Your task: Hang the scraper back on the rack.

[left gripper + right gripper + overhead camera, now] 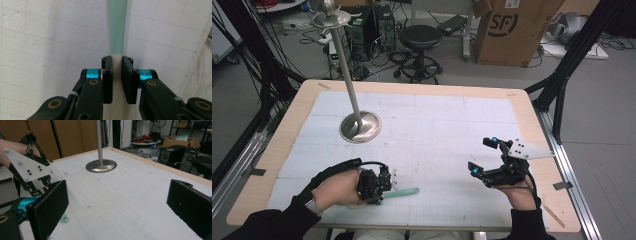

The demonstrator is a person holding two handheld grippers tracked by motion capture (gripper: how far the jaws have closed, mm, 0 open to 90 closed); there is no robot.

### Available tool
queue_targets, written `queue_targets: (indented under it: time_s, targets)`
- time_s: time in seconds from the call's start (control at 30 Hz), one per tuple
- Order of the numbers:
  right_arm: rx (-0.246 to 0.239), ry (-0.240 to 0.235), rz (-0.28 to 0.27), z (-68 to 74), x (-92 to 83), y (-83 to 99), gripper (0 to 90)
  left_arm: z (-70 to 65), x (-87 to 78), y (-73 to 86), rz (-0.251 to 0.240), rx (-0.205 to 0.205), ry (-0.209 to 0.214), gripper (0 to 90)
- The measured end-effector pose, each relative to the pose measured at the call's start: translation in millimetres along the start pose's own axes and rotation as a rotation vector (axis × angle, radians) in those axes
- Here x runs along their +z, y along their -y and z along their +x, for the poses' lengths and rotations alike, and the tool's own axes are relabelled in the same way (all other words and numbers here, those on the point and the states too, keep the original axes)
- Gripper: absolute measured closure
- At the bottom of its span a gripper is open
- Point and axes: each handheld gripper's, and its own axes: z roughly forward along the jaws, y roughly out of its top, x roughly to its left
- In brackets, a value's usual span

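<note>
At the left of the high view, we hold the left gripper (388, 186) low over the white gridded mat (437, 130) that covers the pale wooden table (282, 135), near our own edge of it. Its two black jaws are clamped on a slim stick-like object, cream at the gripped end and mint green along the rest (404, 192). In the left gripper view the cream part sits pinched between the two pads, and the mint-green stick-like object (117, 27) runs straight ahead from the fingertips, lying along the mat. In the high view the green end points away from this gripper towards the right gripper, with bare mat between them.

Beyond the left gripper, farther up the mat, stands the tall polished metal stand with a round dished base (360, 126); its pole rises to a small metal top piece above the far table edge. It is well apart from the stick.

To the right, we hold the right gripper (484, 160), with a pale three-cornered plate on top. Its jaws stand wide apart with nothing between them. In the right gripper view the two black pads (51, 207) frame bare mat, the metal stand (101, 165) lies ahead of them, and the green tip of the stick (65, 218) shows just beside the left-hand pad.
</note>
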Motion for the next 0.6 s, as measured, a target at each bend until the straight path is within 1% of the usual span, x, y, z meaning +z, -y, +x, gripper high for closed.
queue_targets:
  time_s: [0.03, 0.07, 0.1, 0.13, 0.2, 0.23, 0.3, 0.33, 0.37, 0.5, 0.6]
  targets:
    - [-0.003, -0.001, -0.004, -0.7, 0.0, -0.3, 2.7, 0.7, -0.6, 1.7, -0.01, -0.002, 0.002, 80.5]
    - [-0.003, -0.001, -0.004, -0.7, 0.0, -0.3, 2.7, 1.4, -1.4, 3.8, -0.021, -0.015, 0.015, 80.5]
    - [-0.002, -0.001, -0.004, -0.8, -0.1, -0.3, 2.7, 1.7, -2.8, 6.6, -0.041, -0.02, 0.021, 80.5]
    - [-0.004, 0.0, -0.006, -1.6, -0.1, -0.4, 2.7, 2.1, -4.9, 9.8, -0.066, -0.025, 0.025, 80.5]
    - [-0.003, 0.001, -0.003, -2.3, 0.3, -0.1, 2.7, 3.5, -11.2, 17.3, -0.129, -0.05, 0.043, 80.5]
    - [0.0, 0.004, 0.001, -2.6, 0.5, 0.2, 2.7, 4.7, -15.4, 21.3, -0.16, -0.06, 0.045, 80.5]
    - [0.002, 0.006, 0.002, -3.4, 1.4, 0.9, 2.7, 7.3, -23.5, 30.2, -0.231, -0.089, 0.042, 80.5]
    - [0.003, 0.006, 0.005, -3.2, 1.8, 1.1, 2.7, 10.4, -31.0, 40.4, -0.308, -0.121, 0.031, 80.5]
    - [-0.001, 0.003, 0.005, -3.2, 2.3, 1.3, 2.7, 10.4, -31.0, 40.4, -0.308, -0.121, 0.031, 80.5]
    - [-0.001, 0.0, 0.004, -2.6, 3.1, 0.8, 2.7, 15.6, -43.8, 61.6, -0.448, -0.207, 0.01, 80.5]
    - [0.001, 0.001, 0.004, -2.7, 4.0, 0.5, 2.7, 18.9, -52.4, 77.6, -0.532, -0.26, -0.011, 80.6]
